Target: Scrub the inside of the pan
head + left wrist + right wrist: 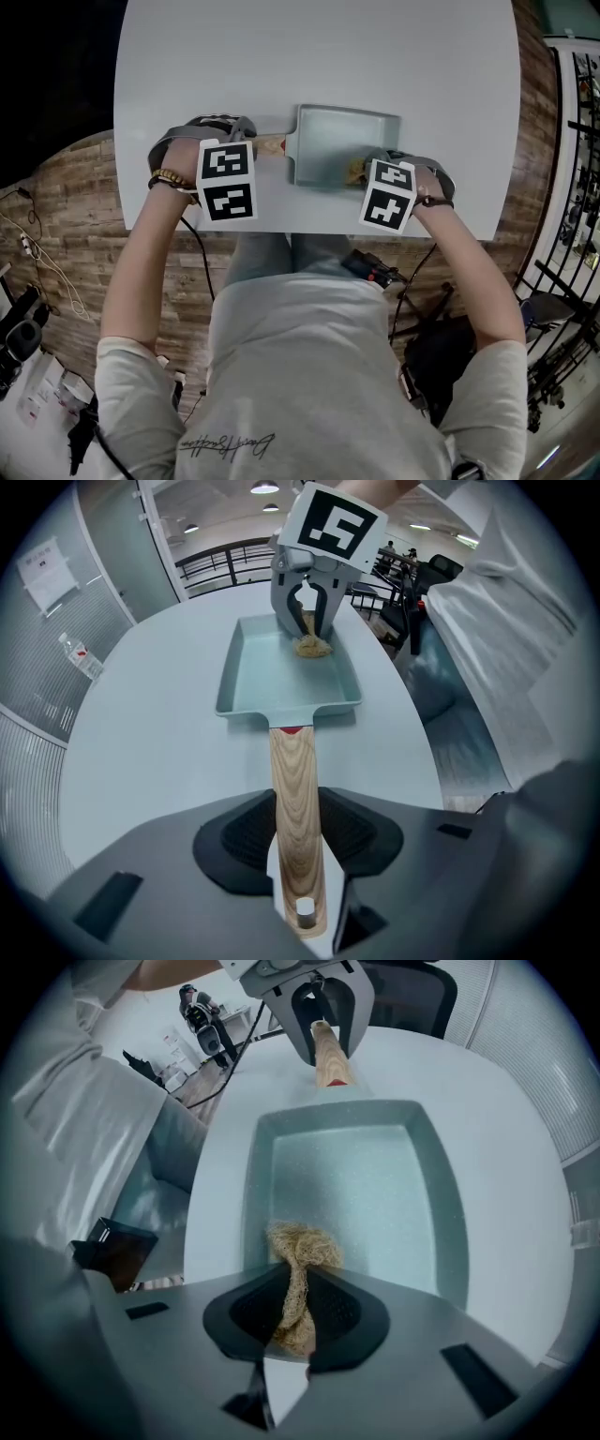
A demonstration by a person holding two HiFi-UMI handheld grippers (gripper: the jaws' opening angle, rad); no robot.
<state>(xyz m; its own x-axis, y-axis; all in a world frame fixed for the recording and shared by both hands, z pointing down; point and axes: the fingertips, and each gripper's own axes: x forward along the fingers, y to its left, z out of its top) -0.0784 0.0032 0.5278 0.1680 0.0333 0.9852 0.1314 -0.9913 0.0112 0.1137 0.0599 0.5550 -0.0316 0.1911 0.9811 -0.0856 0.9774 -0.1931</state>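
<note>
A plank floor (84, 197), with cables (42, 258) at my left and a black railing (574, 141) at my right, surrounds the pale counter (319, 56). On the counter, close to its near edge, sits a teal pan (342, 141). The pan's long axis runs side to side across me, and its wooden handle (295, 780) points to my left. My left hand-held gripper (298, 841) is clenched on that handle. My right hand-held gripper (298, 1312) pinches a straw-coloured scrubber (302, 1246) that touches the pan floor at the near right corner. In the head view, marker cubes (226, 178) block both sets of jaws.
</note>
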